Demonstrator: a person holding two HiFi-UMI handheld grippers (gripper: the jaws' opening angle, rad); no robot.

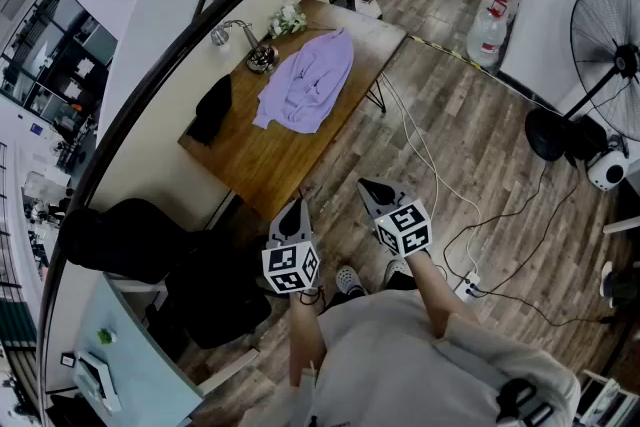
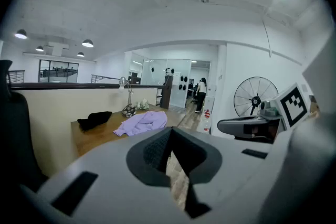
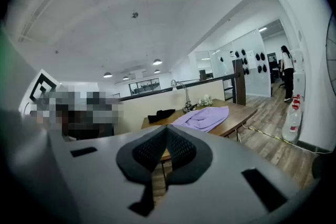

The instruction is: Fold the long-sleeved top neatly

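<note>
Zero folds made so far, by my reading; from the head view the lilac long-sleeved top (image 1: 305,80) lies crumpled on the wooden tabletop (image 1: 260,160), well apart from both tools, with my left gripper (image 1: 292,210) and right gripper (image 1: 372,187) over the floor short of the near edge; in the left gripper view the fingers (image 2: 155,148) are pressed together on nothing, the top (image 2: 140,123) far ahead; in the right gripper view the fingers (image 3: 181,148) are likewise closed and empty, the top (image 3: 205,117) beyond them; the approach, the spreading flat and every fold are left to do
</note>
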